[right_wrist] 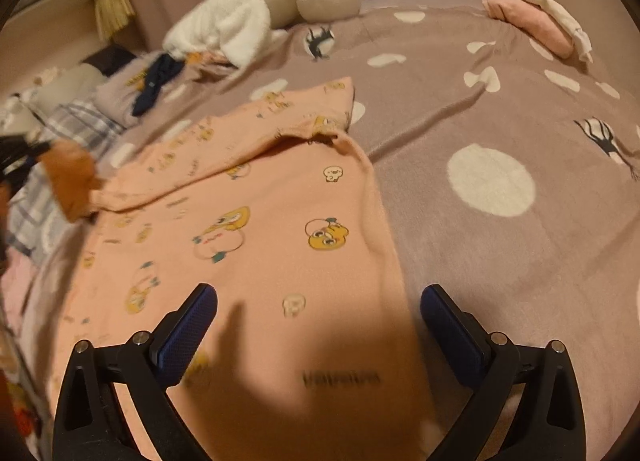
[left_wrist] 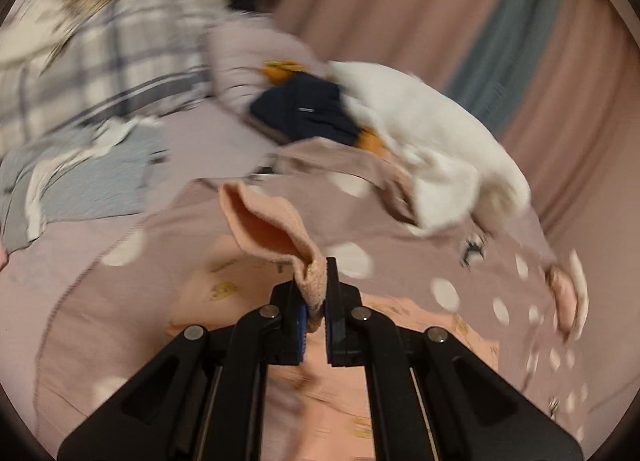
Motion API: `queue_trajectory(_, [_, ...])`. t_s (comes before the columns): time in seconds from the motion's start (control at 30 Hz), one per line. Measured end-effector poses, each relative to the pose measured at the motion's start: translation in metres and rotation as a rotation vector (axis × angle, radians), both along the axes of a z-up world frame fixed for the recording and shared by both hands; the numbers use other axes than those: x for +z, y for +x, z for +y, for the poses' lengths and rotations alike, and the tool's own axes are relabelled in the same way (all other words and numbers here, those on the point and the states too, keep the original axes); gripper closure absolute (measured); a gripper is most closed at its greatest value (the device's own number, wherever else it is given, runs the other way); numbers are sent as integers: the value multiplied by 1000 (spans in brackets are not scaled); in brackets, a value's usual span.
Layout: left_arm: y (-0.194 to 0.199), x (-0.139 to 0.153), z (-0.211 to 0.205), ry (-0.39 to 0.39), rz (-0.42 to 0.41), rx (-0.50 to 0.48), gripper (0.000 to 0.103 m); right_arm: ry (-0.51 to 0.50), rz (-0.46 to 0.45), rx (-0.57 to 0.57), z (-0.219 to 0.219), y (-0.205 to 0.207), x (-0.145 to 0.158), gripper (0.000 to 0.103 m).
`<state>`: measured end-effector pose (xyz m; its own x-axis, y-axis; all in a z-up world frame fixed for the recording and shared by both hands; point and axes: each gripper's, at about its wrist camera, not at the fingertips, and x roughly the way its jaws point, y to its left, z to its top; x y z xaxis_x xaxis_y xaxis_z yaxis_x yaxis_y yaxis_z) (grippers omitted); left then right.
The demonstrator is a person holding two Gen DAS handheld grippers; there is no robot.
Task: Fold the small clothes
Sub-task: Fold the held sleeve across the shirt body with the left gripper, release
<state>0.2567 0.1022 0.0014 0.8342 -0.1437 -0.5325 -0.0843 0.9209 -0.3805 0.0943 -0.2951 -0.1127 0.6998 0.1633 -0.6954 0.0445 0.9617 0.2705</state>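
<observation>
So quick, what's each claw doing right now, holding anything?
Left claw: shut on the pink garment, gripping its cuff.
Right claw: open, empty, hovering over the pink garment.

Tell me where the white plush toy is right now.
In the right wrist view the white plush toy lies at the far upper left of the dotted blanket, before the curtain, beyond the peach garment.

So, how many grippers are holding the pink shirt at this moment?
1. The left gripper is shut on a cuff of the pink shirt. The right gripper hangs open above the shirt's near part, gripping nothing.
</observation>
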Motion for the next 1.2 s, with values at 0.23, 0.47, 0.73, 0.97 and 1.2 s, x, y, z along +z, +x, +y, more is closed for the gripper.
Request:
queue_trajectory(0.23, [-1, -6, -133, -16, 3, -169, 97, 13, -20, 27, -26, -18, -2, 1])
queue_trajectory(0.47, [-1, -34, -228, -18, 81, -292, 97, -15, -25, 23, -41, -32, -1, 1])
queue_trajectory(0.73, [0, -79, -297, -48, 187, -366, 97, 57, -27, -1, -69, -36, -3, 1])
queue_trajectory(0.97, [1, -94, -327, -96, 216, -447, 93, 64, -27, -3, -77, -34, -6, 1])
queue_trajectory(1.2, [-3, -94, -322, -263, 263, -501, 34, 87, -27, -15, -78, -34, -9, 1])
